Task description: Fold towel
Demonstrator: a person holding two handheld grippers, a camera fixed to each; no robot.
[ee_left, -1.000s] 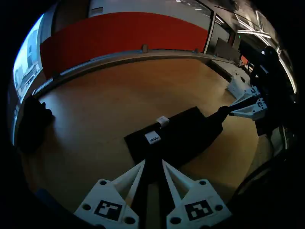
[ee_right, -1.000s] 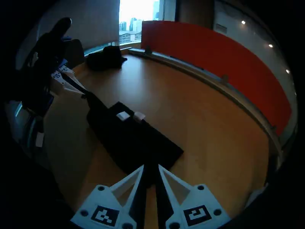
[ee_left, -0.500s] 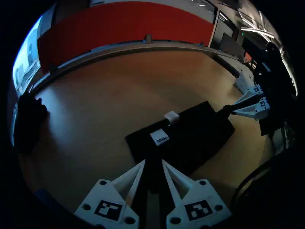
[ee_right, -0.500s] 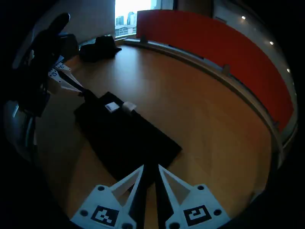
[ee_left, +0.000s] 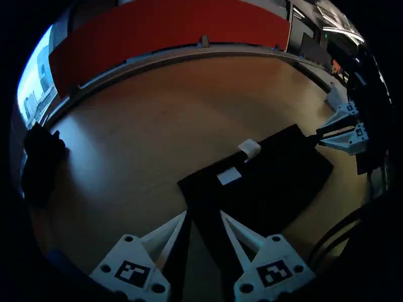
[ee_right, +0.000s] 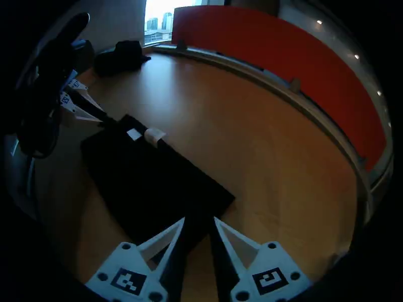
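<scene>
A black towel lies spread flat on the wooden table, with two white tags near its far edge. In the left gripper view, my left gripper sits low at the towel's near corner. Its jaws are slightly parted and the corner lies between the tips. My right gripper is at the far right corner. In the right gripper view, the towel runs from my right gripper, also slightly parted around a corner, to the left gripper at the far end.
A black bag sits on the table's far left; in the right gripper view the bag lies by the window. A red partition borders the table's far edge. A person's dark sleeve is behind the left gripper.
The towel has been drawn out wider and laid flat on the table. Both grippers came lower, and the fingers of each have moved a little apart.
</scene>
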